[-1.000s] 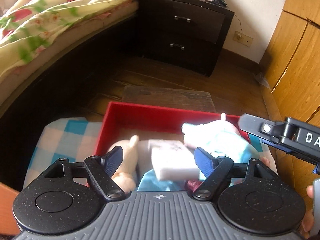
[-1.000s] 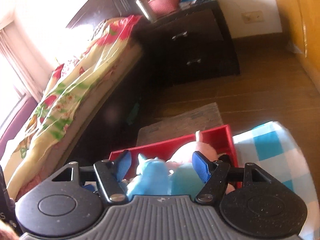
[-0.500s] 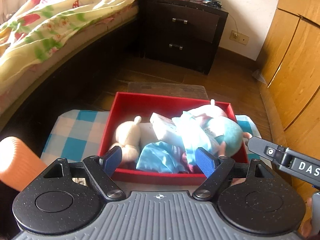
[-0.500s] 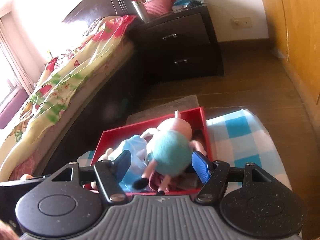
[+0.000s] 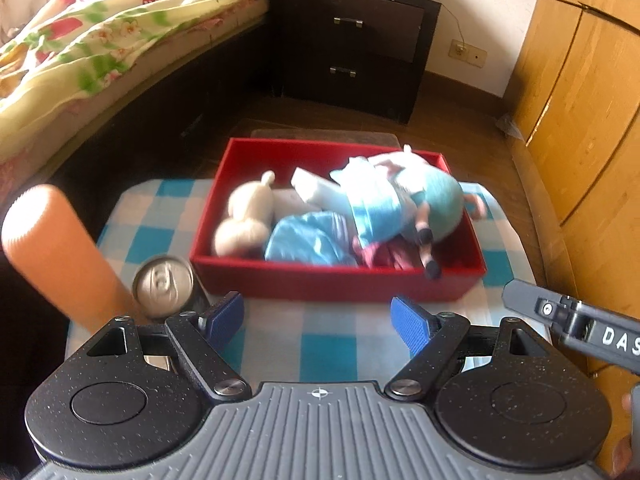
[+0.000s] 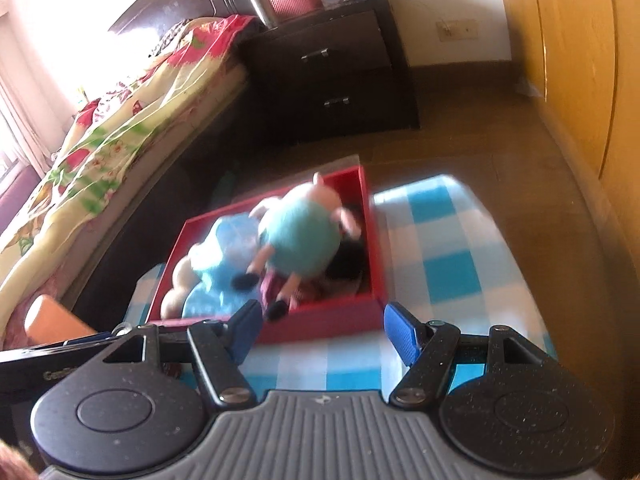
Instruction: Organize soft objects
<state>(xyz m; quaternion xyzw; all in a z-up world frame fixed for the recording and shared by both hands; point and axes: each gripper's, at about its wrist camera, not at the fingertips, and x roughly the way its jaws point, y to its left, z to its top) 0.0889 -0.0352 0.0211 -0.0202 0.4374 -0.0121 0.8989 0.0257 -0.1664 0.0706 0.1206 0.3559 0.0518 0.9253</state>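
The left gripper (image 5: 318, 318) has its blue-padded fingers (image 5: 409, 322) spread wide with nothing between them; they hang over the checked cloth (image 5: 328, 350), just short of the near wall of the red box (image 5: 336, 280). The right gripper (image 6: 322, 330) is likewise wide and empty, its fingers (image 6: 400, 334) above the same cloth (image 6: 444, 264) at the box's (image 6: 320, 322) near edge. Part of the right gripper's black body shows at the right edge of the left view.

The soft things all lie in the box. A pig doll (image 5: 424, 204) in a teal dress lies on top toward the right side, its legs pointing to the near wall and one dark foot hanging over the rim; in the right view the doll (image 6: 302, 236) lies with its pink head toward the far corner. Under and beside it is a light blue cloth (image 5: 308, 240). A white block (image 5: 316, 192) leans tilted behind that, partly under the doll. A cream plush (image 5: 248, 220) lies along the left wall. Something dark red (image 5: 384, 254) shows under the doll's legs; what it is I cannot tell.

On the bench left of the box stand a can (image 5: 162, 286), close to the box's near-left corner, and an orange cylinder (image 5: 56, 256) touching or just beside the can.

Beyond the bench are a wooden floor (image 5: 456, 120), a dark nightstand (image 5: 352, 40), a bed (image 5: 100, 40) with a flowered cover on the left and a wooden wardrobe (image 5: 580, 100) on the right.
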